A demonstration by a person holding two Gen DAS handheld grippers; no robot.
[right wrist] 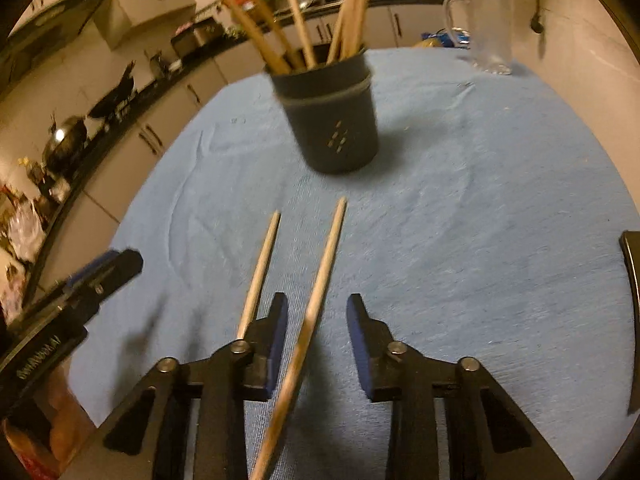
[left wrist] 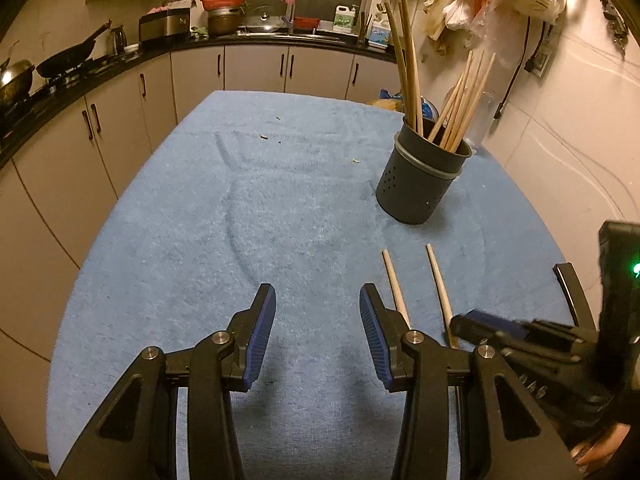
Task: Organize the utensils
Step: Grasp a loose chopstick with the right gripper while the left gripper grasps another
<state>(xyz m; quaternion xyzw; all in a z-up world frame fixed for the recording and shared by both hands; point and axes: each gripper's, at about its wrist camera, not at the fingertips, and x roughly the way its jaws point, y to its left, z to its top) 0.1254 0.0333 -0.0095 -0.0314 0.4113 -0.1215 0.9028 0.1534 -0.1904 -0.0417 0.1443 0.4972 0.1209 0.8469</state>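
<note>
Chopsticks (left wrist: 394, 280) were seen lying on the blue-covered surface (left wrist: 280, 200), beside the left hand-held gripper (left wrist: 318, 336), held apart and empty. From the right view, one chopstick (right wrist: 320, 280) lay between the right hand-held gripper (right wrist: 317, 344), ungripped, near the holder (right wrist: 332, 120).

**Dim, warm light and a smeared right view**

Yellowish indoor light is tinting the walls, and the corners are falling away into black. The fisheye is bending the cabinets (left wrist: 120, 128) into curves. The right wrist view is smearing: the utensil holder (right wrist: 332, 120) and glass mug (right wrist: 486, 28) are looking soft. A green lamp (left wrist: 635, 269) is glaring.
</note>
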